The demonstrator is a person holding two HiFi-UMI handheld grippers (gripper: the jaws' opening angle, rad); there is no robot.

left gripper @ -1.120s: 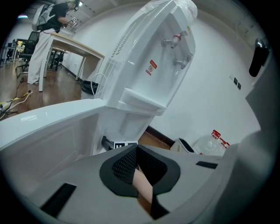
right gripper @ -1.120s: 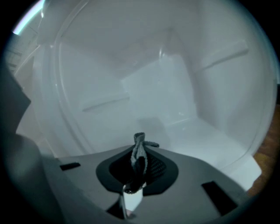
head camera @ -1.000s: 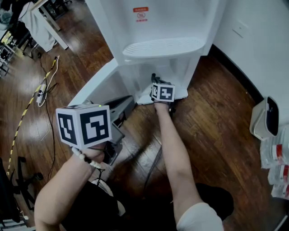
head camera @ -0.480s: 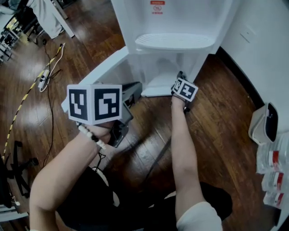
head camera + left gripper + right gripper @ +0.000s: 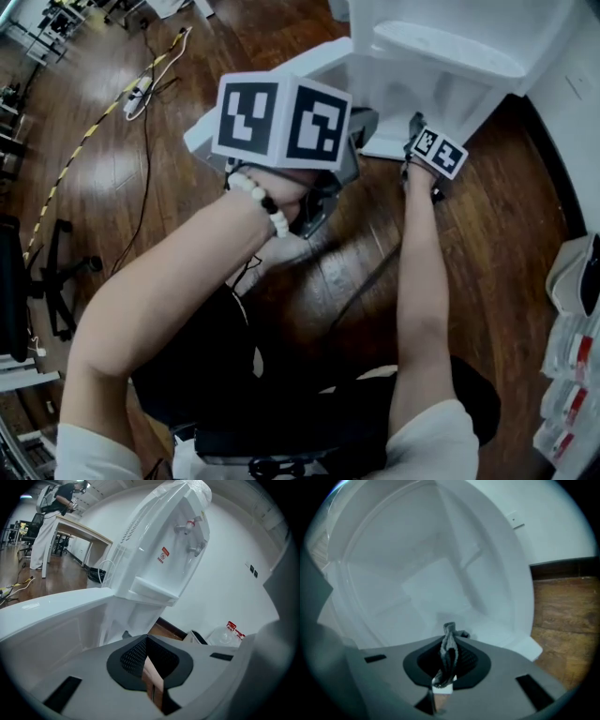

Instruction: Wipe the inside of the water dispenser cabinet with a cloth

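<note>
- Right tongs (image 5: 448, 638) — clamped on a dark grey cloth (image 5: 449, 656); a bunched strip of it stands up between the pads and pokes out just past the tips.
- Cabinet (image 5: 417, 573) of the white water dispenser (image 5: 164, 541) — directly ahead of the right tongs, its pale walls and floor filling most of that gripper's view. Whether the cloth tip touches a surface cannot be told.
- In the head view, the right tongs (image 5: 416, 126) sit at the cabinet's mouth at the end of an outstretched arm, with the marker cube just behind them.
- Left tongs (image 5: 149, 667) — pads drawn together at the tips and gripping nothing; only a thin wedge of brown floor shows behind them.
- In the head view, the left tongs (image 5: 323, 192) are raised, left of the right tongs and nearer the person, well apart from the cabinet's opening.
- Cabinet door (image 5: 47, 616) — swung open, a white panel ahead of the left tongs and to their left.
- Drip tray (image 5: 150, 587) and two taps (image 5: 187, 526) — above and beyond the left tongs, on the dispenser's front.
- Wooden floor (image 5: 141, 141) — beneath both tongs; a strip also shows right of the right tongs, beside the cabinet.
- Bottles (image 5: 572, 347) with red labels — far right of the right tongs, against the wall.
</note>
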